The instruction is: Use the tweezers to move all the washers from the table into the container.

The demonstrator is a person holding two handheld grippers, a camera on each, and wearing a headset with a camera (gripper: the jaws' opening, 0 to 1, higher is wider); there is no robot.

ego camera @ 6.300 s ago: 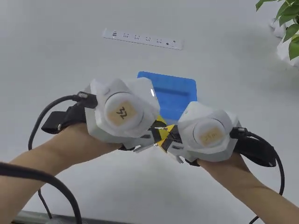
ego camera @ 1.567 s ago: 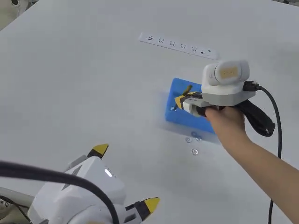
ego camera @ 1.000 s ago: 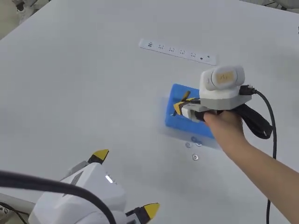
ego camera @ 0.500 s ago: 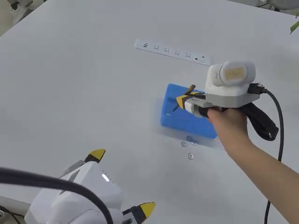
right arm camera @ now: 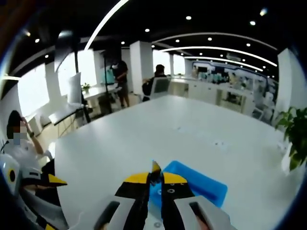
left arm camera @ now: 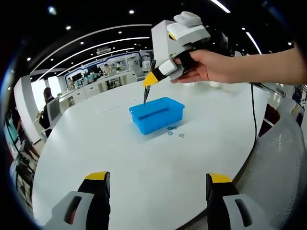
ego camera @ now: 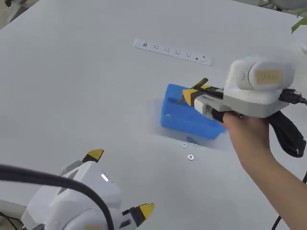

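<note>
Holding the tweezers (left arm camera: 145,93) clamped in your right gripper's (ego camera: 192,95) fingers, you hover over the blue container (ego camera: 184,119); washers (ego camera: 190,156) lie on the counter (ego camera: 72,86) just beside it. Your left gripper's (left arm camera: 158,179) fingers stand apart.

White table (ego camera: 72,72) in an open office under curved ceiling lights (right arm camera: 111,15).

desk (ego camera: 72,86): white, smooth, matt | container (ego camera: 184,119): blue plastic, faint sheen | washers (ego camera: 191,156) just beside container: bright metal | tweezers (ego camera: 200,83): dark, dull finish | power strip (ego camera: 171,51): white plastic, matt
</note>
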